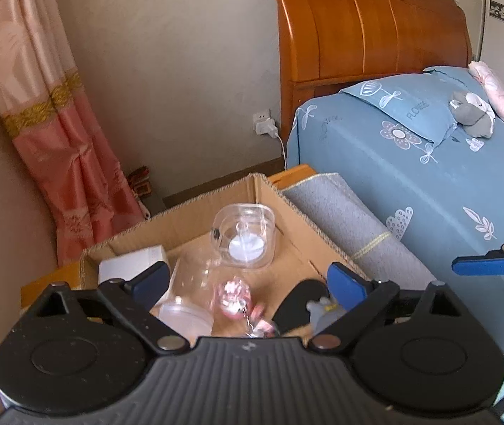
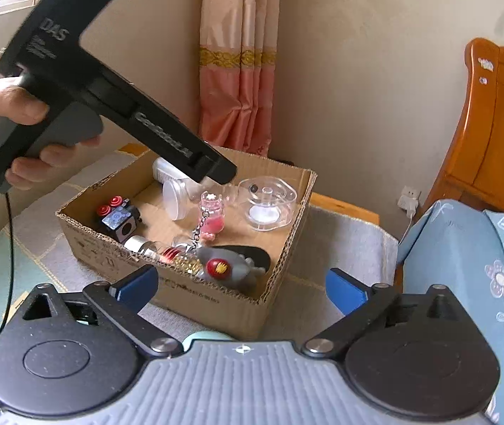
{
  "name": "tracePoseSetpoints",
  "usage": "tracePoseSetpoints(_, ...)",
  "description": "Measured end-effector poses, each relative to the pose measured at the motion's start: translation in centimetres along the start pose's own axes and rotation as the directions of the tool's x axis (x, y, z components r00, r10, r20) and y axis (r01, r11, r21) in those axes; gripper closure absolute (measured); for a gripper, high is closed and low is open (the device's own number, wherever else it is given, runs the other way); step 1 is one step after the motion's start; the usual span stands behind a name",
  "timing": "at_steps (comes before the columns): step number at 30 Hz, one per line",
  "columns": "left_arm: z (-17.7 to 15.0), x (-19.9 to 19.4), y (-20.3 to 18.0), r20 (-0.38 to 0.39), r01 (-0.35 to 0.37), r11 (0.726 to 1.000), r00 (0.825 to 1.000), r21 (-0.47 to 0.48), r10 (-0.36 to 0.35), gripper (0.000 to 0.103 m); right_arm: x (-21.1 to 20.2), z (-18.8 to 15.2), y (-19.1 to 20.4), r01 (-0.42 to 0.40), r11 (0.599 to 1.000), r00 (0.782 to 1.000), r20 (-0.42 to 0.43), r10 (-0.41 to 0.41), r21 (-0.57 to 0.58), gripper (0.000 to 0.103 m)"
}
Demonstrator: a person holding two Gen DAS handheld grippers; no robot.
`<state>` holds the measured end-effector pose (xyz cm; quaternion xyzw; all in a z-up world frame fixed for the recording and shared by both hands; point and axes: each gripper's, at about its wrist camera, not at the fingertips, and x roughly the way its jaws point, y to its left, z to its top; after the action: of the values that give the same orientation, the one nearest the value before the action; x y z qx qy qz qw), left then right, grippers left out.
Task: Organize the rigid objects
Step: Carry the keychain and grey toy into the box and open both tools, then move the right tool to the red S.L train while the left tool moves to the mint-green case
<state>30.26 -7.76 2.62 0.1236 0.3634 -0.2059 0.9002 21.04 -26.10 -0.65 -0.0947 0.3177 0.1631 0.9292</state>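
Cardboard box [image 2: 195, 283] on the bedside mat already holds the small toys and clear jars. Left gripper [image 1: 248, 279] hangs over it, jaws apart, empty; right gripper [image 2: 241, 283] likewise. Next, probably, another pick.

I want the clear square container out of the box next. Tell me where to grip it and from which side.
Grip the clear square container across two opposite flat walls, just under the rim, coming straight down from above. It sits upright in the far corner of the cardboard box, whose walls likely block a sideways approach. The left gripper, open above the box, looks best placed.
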Motion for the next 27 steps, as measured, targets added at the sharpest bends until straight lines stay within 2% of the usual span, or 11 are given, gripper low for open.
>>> tracePoseSetpoints(3,-0.7,-0.9,0.0,-0.005,-0.004,1.000,1.000,0.005,0.004,0.004,-0.2,-0.6,0.4,0.001,1.000,1.000,-0.010,-0.001,0.012,0.000)
tracePoseSetpoints(17,-4.7,-4.7,-1.1,-0.012,-0.036,0.999,0.999,0.000,0.036,0.002,-0.9,-4.7,2.4,-0.022,0.988,0.997,-0.065,0.032,0.151,0.000)
tracePoseSetpoints(27,-7.9,-7.6,-2.3,0.022,-0.048,0.999,0.999,-0.017,0.049,0.002,-0.8,-7.6,3.2,-0.003,0.980,0.994,-0.104,0.024,0.199,0.000)
